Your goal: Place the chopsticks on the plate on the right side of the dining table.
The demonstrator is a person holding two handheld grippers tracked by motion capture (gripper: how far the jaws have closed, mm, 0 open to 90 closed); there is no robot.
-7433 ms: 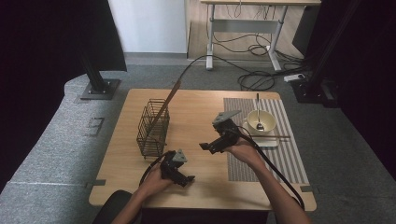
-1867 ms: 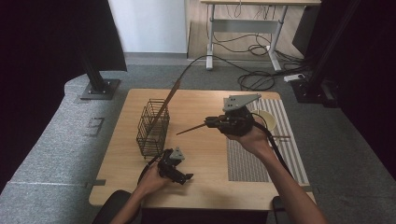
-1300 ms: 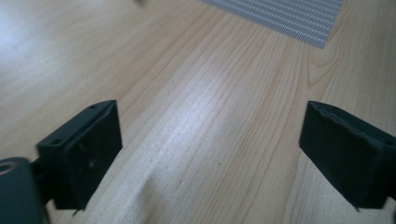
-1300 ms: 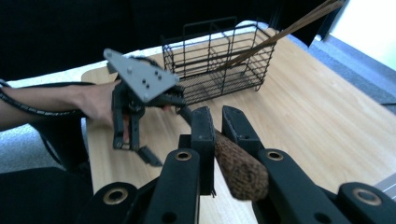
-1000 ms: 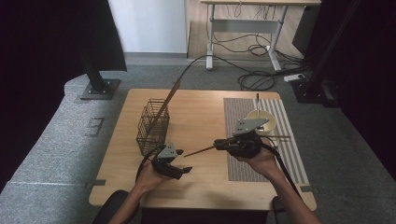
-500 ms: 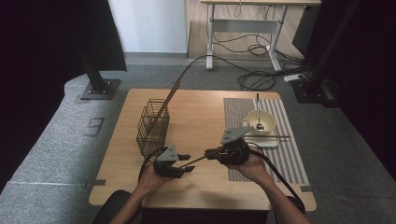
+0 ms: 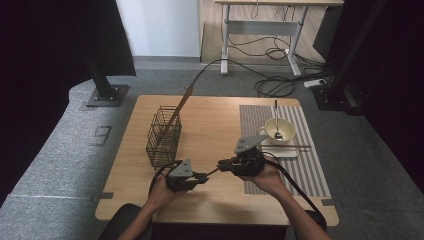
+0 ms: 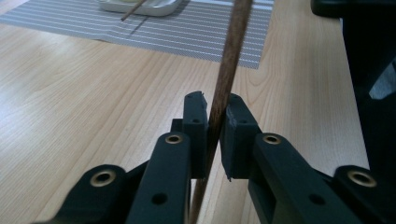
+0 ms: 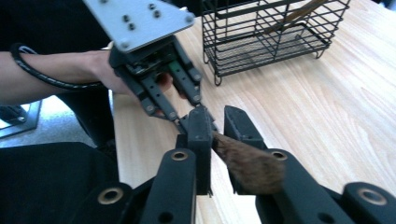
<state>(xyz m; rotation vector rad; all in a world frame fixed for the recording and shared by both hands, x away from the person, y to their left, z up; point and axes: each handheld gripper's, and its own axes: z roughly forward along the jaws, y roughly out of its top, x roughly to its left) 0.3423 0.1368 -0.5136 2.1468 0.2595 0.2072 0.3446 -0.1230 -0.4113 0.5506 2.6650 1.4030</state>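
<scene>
Two grippers meet over the front of the table (image 7: 215, 115), sharing one dark wooden utensil (image 8: 224, 88). The left gripper (image 7: 201, 176) has its jaws closed on the thin handle, which runs up between them in the left gripper view. The right gripper (image 7: 223, 164) is clamped on the wider, brown end (image 9: 247, 163) of the same piece, its jaws squeezing it in the right gripper view. The utensil hangs just above the wood, level between the two hands.

Behind the left gripper stands a black wire basket (image 7: 164, 136), and a long wooden utensil (image 7: 177, 107) leans out of it, tilted up and back. To the right, on the striped placemat (image 7: 310, 165), a cream bowl (image 7: 276, 130) holds a metal spoon (image 7: 276, 120), standing on a white tray (image 7: 285, 150) with a chopstick (image 7: 295, 146) laid across it.
</scene>
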